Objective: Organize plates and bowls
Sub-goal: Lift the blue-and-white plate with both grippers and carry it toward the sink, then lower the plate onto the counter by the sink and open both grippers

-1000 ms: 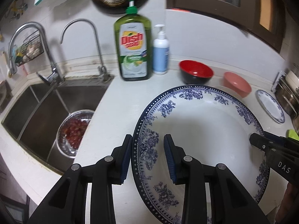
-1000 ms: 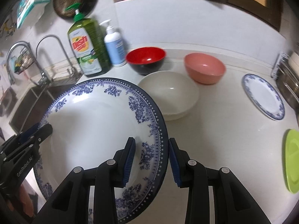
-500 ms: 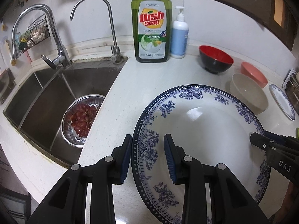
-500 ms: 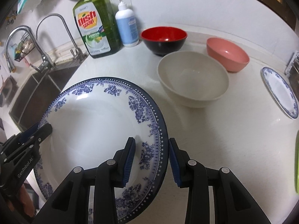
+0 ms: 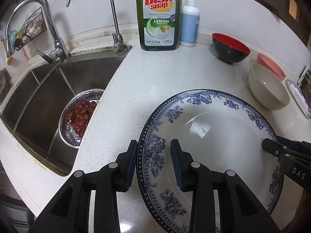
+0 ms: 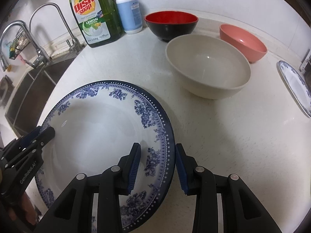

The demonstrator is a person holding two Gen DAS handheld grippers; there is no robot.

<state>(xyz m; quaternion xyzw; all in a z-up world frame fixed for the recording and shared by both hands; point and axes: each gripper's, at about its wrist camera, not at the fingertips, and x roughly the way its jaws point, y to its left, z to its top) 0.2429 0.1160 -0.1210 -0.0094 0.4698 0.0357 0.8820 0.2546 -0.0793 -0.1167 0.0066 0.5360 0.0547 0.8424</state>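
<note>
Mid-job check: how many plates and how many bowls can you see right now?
Plates: 2, the large blue-patterned plate held by both tools, and a small blue-rimmed plate.
Bowls: 3, the red-and-black bowl, pink bowl and beige bowl.
Total: 5

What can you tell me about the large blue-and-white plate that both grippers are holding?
The large plate is round and glossy, apparently ceramic, with a plain white well and a wide rim of dark blue flower sprays edged by a dotted border. It looks empty and clean. The left gripper straddles one side of its rim and the right gripper the opposite side, one finger above and one outside. It sits low over the white counter, beside the beige bowl; whether it touches the counter is unclear.
</note>
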